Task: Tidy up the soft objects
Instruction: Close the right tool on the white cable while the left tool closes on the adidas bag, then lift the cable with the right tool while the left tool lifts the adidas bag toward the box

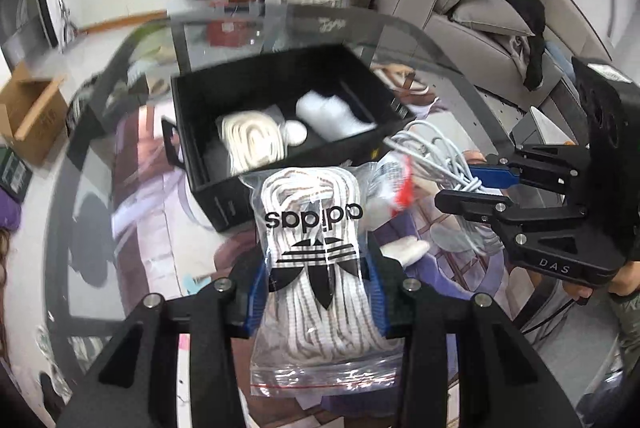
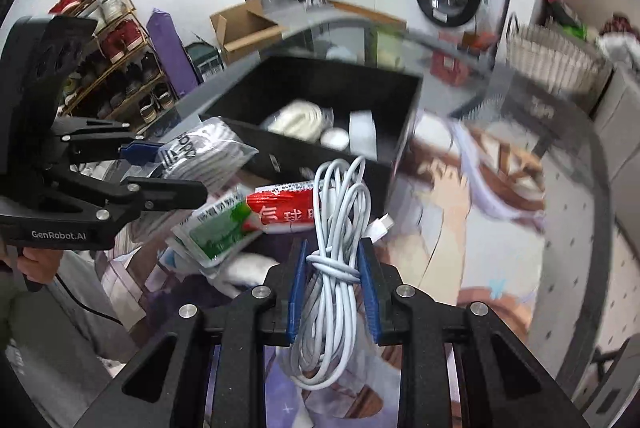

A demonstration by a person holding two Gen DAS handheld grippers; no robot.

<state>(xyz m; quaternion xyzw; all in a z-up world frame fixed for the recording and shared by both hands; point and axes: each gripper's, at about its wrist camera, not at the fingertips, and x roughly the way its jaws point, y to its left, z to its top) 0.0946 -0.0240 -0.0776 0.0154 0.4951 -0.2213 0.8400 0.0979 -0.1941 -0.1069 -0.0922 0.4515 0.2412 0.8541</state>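
Left gripper (image 1: 318, 284) clamped on clear zip bag of white laces (image 1: 316, 248), right gripper (image 2: 332, 276) clamped on coiled white cable (image 2: 336, 268), both held near open black storage box (image 1: 276, 100) on glass table (image 1: 100, 228).

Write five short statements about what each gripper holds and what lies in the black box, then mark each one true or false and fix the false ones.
1. The left gripper is shut on the bag of laces. True.
2. The right gripper is open. False: it is shut on the white cable.
3. The black box holds nothing. False: a cream coiled bundle and white items lie in it.
4. The bag of laces bears an adidas logo. True.
5. The white cable lies inside the black box. False: it is held outside it.
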